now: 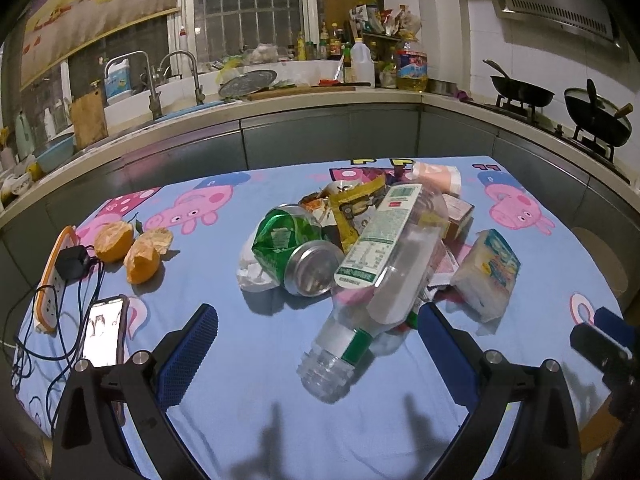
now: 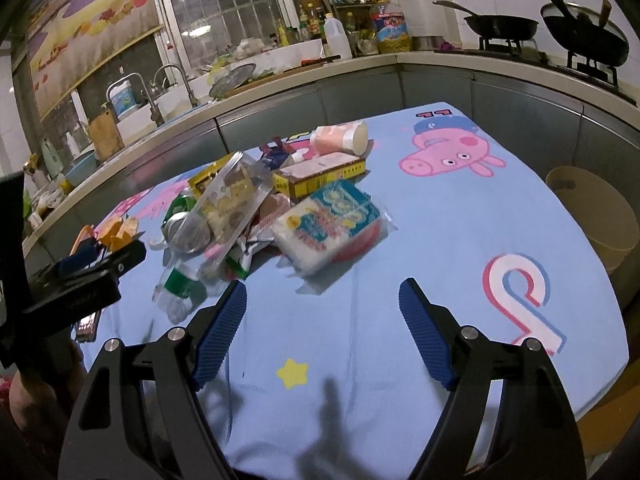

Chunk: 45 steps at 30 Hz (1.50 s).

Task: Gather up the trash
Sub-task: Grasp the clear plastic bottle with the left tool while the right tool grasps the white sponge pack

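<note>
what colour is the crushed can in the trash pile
Green with a silver base, clearest in the left wrist view.

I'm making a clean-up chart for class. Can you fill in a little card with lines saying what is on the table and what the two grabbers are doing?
surface: table under a light blue cartoon-pig cloth
trash pile: clear plastic bottle with green label, crushed green metal can, white and blue plastic packet, yellow cardboard box, pink paper cup lying on its side
not in the pile: two orange fruits, phone, orange power strip
left gripper: jaws open, bottle neck lies between them, untouched
right gripper: jaws open, empty, short of the pile
</note>
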### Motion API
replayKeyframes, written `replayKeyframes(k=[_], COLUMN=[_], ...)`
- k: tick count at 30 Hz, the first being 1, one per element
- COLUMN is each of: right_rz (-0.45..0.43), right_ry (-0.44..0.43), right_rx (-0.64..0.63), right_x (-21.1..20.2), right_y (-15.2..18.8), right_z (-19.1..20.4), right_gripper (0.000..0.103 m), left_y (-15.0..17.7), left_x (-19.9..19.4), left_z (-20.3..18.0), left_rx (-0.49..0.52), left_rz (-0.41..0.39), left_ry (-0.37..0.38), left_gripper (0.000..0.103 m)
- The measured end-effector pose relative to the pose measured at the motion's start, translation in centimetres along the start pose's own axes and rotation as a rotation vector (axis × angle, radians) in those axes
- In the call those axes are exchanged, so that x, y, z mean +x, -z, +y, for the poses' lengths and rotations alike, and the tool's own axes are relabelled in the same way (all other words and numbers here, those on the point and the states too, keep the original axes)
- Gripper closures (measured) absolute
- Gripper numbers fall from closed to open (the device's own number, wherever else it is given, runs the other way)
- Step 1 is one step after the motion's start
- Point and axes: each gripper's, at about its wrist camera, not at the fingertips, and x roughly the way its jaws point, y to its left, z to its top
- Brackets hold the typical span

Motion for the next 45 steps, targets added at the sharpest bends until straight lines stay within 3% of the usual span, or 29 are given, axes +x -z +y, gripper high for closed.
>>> replayKeyframes(k=[6,11,17,25,31,34,36,39,44,45], right_rz=[-0.006,-0.003,0.066,0.22,0.254,0.251,0.241,0.219,0.147,0.142], right_ry=[-0.008,-0.012,-0.083,-0.223,-0.23,-0.212,-0.185,-0.166,-0.172,-0.171], right_rx=[0.0,0.002,0.115,0.356,0.383,0.339,0.287,0.218,0.193,0.192], right_x=[1.0,1.8,4.3,10.2,13.7,14.6,14.9,14.7,12.2,11.9], right_y=[-1.0,-1.6,-2.8,-4.0,-4.3,-4.7,-4.9,-5.0,-4.9,-4.8], right_z=[-0.1,-0.3,-2.3,-5.9,-5.3,-3.9,-2.7,-1.5,-2.4,-2.7], right_gripper=[0.028,0.029,0.033,0.031,0.024,0.021,0.021,0.042,0.095,0.098], left_y=[-0.3,-0.9,-1.9,-3.0,-2.0,-1.5,-1.2,-1.0,-0.4,-0.4], left_x=[0.3,0.4,3.4,8.7,9.7,9.9,9.7,9.1,7.1,6.5], left_z=[0.8,0.3,-0.5,-0.4,-1.4,-2.3,-2.7,-2.9,-1.2,-0.8], left_rx=[-0.023,0.02,0.046,0.049,0.098,0.127,0.134,0.131,0.06,0.05], left_rz=[-0.023,-0.058,0.01,0.133,0.159,0.199,0.195,0.189,0.175,0.168], left_ry=[0.04,0.083,0.212,0.264,0.262,0.303,0.289,0.285,0.309,0.318], left_gripper=[0.004,0.004,0.004,0.004,0.004,0.027,0.03,0.033,0.036,0.037])
